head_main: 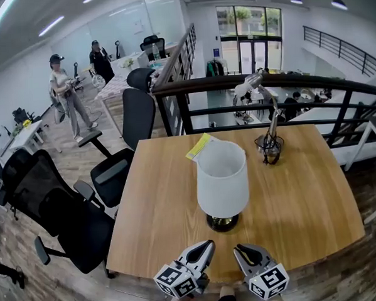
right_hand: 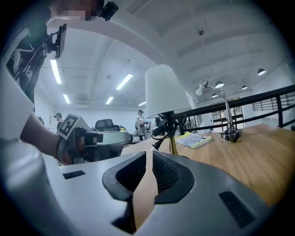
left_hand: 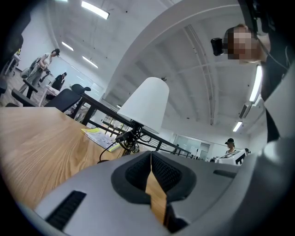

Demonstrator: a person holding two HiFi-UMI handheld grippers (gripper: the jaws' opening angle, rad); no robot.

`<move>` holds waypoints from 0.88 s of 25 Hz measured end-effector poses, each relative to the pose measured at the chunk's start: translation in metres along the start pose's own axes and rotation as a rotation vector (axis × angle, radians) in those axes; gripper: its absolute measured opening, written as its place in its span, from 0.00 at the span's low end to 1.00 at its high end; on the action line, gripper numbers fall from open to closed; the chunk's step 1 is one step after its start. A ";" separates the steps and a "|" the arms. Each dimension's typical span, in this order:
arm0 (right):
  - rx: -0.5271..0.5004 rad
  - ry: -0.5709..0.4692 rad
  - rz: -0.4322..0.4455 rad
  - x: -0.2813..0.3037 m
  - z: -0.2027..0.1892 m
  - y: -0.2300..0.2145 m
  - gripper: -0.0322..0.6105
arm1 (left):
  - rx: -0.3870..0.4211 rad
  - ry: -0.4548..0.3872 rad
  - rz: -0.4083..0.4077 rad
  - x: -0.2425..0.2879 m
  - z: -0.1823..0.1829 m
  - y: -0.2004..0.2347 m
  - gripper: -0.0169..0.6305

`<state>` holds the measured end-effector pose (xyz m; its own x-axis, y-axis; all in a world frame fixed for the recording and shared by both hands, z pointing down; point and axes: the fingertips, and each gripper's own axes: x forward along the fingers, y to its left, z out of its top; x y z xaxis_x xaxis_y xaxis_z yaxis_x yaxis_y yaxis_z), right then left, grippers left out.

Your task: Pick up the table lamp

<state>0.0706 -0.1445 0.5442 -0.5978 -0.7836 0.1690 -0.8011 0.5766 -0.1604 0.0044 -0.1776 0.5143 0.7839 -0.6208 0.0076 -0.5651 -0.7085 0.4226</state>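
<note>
The table lamp (head_main: 222, 179) has a white shade and a dark round base (head_main: 222, 223). It stands upright on the wooden table (head_main: 303, 197), near the front edge. My left gripper (head_main: 208, 244) and right gripper (head_main: 238, 248) hover side by side just in front of the base, both shut and empty, neither touching the lamp. In the left gripper view the shade (left_hand: 146, 103) rises beyond the closed jaws, with a bundled cord under it. The right gripper view shows the shade (right_hand: 166, 92) and brass stem ahead, and the left gripper (right_hand: 92, 138) beside it.
A silver desk lamp (head_main: 269, 139) with a coiled cord stands at the back right of the table. A yellow booklet (head_main: 199, 146) lies at the back edge. Black office chairs (head_main: 59, 204) stand to the left, and a dark railing (head_main: 247, 80) runs behind. People stand far off.
</note>
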 end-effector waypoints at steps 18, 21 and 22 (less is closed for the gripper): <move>0.001 0.053 0.044 0.026 -0.017 -0.033 0.12 | -0.117 -0.111 -0.070 0.035 0.017 0.008 0.05; -0.002 0.067 0.044 0.033 -0.021 -0.036 0.12 | -0.148 -0.124 -0.128 0.041 0.021 0.006 0.10; -0.001 0.073 0.043 0.036 -0.022 -0.037 0.12 | -0.157 -0.123 -0.144 0.043 0.021 0.006 0.17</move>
<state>0.0780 -0.1889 0.5777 -0.6318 -0.7395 0.2323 -0.7749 0.6094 -0.1677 0.0288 -0.2155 0.4979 0.8107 -0.5605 -0.1692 -0.3958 -0.7375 0.5472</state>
